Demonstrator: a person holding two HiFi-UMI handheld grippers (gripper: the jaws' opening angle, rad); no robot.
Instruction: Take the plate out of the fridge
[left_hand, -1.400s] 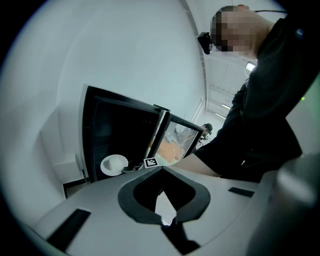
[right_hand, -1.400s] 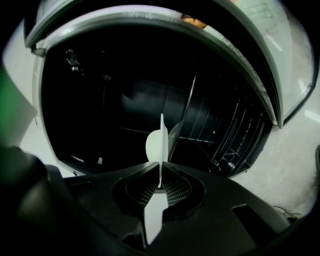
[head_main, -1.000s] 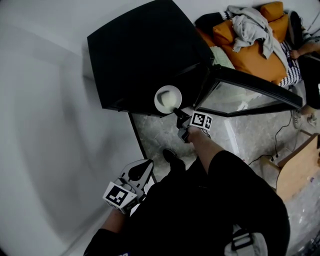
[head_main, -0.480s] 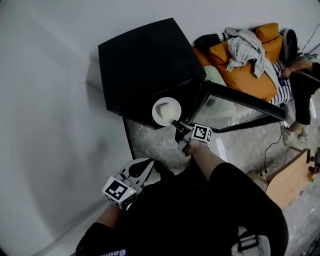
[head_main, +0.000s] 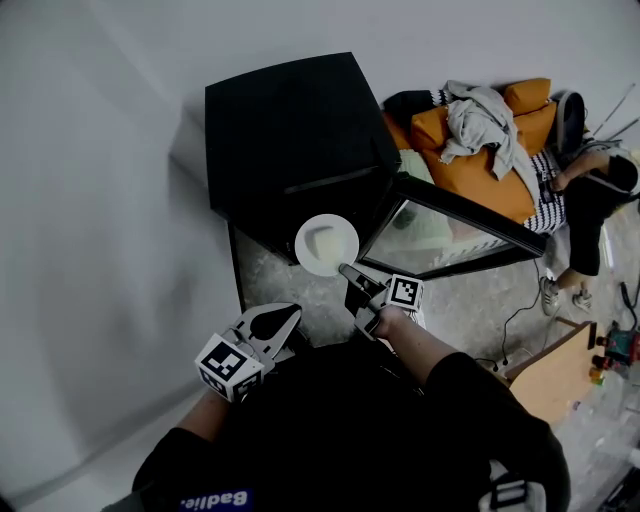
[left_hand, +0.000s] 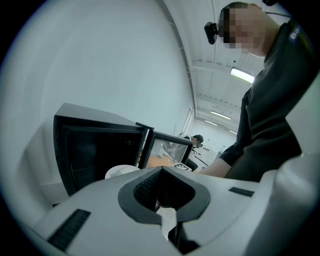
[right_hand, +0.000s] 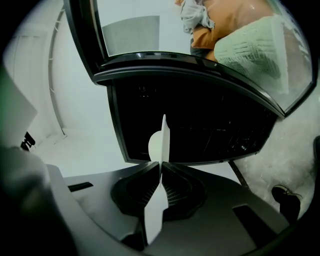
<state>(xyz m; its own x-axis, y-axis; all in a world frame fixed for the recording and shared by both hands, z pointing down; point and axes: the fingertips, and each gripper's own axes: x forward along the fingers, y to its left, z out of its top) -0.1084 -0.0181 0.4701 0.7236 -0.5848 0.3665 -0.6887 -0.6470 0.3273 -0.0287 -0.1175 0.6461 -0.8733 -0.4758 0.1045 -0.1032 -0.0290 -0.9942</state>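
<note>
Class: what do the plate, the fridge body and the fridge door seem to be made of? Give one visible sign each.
The plate: likely glazed ceramic or melamine; white, smooth, thin rigid rim.
The fridge body: black, matt-looking, painted metal or plastic; flat panels.
The fridge door: glass pane in a dark frame; you see through it.

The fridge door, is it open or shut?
Open: the glass door stands out from the black fridge; the right gripper view shows its dark inside.

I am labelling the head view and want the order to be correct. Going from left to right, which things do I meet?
left gripper → white plate → grey garment lying on the orange cushions → seated person
</note>
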